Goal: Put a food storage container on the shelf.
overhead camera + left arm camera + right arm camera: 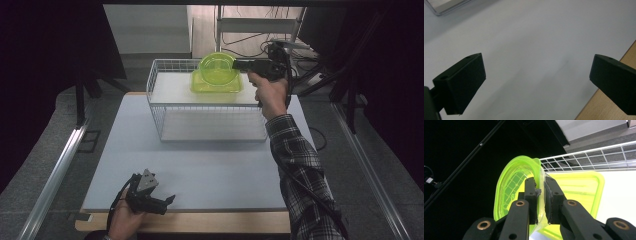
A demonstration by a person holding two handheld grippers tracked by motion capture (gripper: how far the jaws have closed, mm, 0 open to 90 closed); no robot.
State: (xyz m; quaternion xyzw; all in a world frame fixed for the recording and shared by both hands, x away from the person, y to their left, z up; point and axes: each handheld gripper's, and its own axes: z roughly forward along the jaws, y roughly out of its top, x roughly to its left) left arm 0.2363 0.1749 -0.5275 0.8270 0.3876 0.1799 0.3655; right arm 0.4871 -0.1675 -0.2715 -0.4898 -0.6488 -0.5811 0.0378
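A clear yellow-green plastic container (216,67) is held tilted above a matching yellow-green lid (217,85) that lies flat on the top shelf of a white wire rack (165,92). My right gripper (237,65) is shut on the container's rim; in the right gripper view the two pads (532,192) pinch the wall of the container (511,185), with the lid (579,187) behind it. My left gripper (167,200) rests low at the table's near edge in a hand, jaws wide apart with bare table between them (536,82).
The white table top (200,170) spreads in front of the rack, with a wooden edge (190,222) at the near side. A metal frame and cables (270,30) stand behind the rack. Dark curtains flank both sides.
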